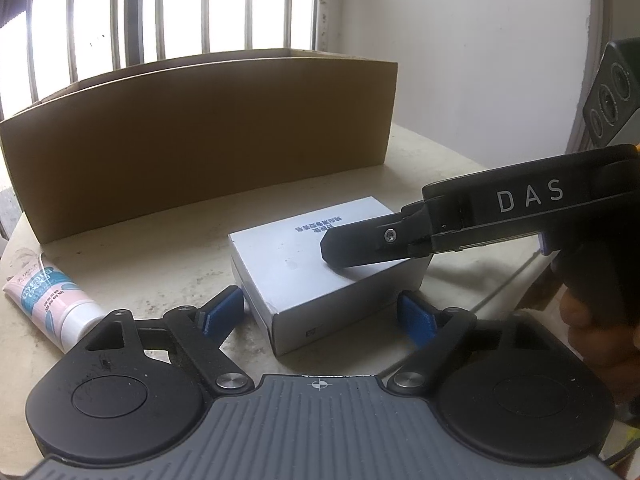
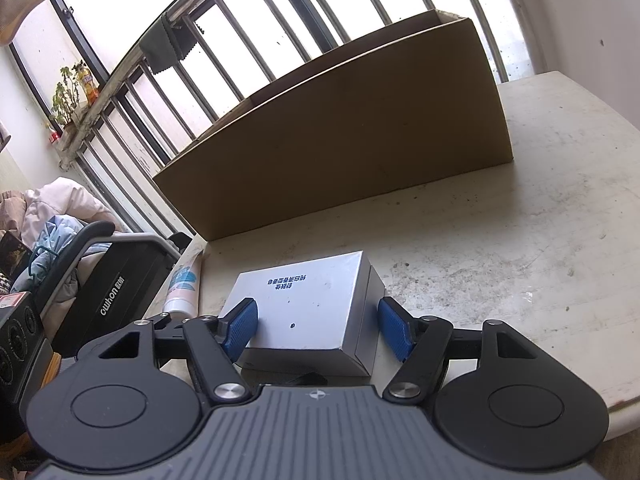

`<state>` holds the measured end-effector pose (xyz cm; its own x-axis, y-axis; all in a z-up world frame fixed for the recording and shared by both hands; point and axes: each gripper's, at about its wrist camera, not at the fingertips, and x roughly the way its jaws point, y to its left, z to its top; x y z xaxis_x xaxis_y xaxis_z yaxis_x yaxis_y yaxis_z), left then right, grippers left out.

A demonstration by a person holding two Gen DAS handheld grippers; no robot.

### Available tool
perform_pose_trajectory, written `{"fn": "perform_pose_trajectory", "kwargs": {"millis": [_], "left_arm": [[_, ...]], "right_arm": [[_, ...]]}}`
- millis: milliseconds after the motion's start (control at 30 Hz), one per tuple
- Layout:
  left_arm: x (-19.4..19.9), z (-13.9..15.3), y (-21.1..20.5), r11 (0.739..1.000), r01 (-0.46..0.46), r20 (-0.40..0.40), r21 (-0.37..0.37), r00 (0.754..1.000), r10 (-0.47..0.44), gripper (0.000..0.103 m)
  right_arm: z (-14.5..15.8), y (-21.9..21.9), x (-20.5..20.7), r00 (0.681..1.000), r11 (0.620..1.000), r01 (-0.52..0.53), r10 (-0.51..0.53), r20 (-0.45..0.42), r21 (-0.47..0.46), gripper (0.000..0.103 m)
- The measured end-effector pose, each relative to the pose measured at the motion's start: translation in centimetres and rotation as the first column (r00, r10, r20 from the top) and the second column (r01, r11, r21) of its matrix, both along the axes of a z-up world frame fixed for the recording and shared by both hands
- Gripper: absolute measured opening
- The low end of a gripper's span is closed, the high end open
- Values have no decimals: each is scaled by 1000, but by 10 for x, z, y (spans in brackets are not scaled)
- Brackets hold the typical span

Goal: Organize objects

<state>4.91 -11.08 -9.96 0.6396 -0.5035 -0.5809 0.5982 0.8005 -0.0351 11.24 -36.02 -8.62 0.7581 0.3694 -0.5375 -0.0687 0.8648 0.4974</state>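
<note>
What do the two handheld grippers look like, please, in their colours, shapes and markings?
Both match: a grey ribbed body with a crosshair mark, two round black discs, black linkage arms with silver pivots. The left gripper and right gripper have blue textured fingers. Side on, the right gripper reads DAS in white.

On the worktop (image 2: pixel 540 208): one open cardboard carton (image 1: pixel 200 140) toward the back edge, one flat white box (image 2: pixel 308 304) nearer the front edge, and one pink-and-blue tube (image 1: pixel 52 300) by the left edge. Three things, one of each kind.
</note>
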Motion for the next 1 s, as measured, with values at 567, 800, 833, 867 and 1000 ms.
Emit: {"fn": "perform_pose_trajectory", "kwargs": {"millis": [567,800,833,867,1000], "left_arm": [[0,0,1,1000,1,2,2,1000,-1,84],[2,1,2,1000,-7,8,0,1000,7,80],[1,1,2,1000,-8,9,1,1000,8,80],[1,2,1,1000,-8,9,1,1000,8,80],[2,4,2,1000,-10,-2,-11,1000,10,80]], "right_arm": [[1,0,0,1000,1000,0,0,1,2,71],[2,-1,1,1000,1000,0,0,1,-1,71],[2,-1,0,1000,1000,0,0,2,0,71],[2,-1,0,1000,1000,0,0,1,0,71],[3,-1,0,1000,1000,0,0,-4,1,71]]}}
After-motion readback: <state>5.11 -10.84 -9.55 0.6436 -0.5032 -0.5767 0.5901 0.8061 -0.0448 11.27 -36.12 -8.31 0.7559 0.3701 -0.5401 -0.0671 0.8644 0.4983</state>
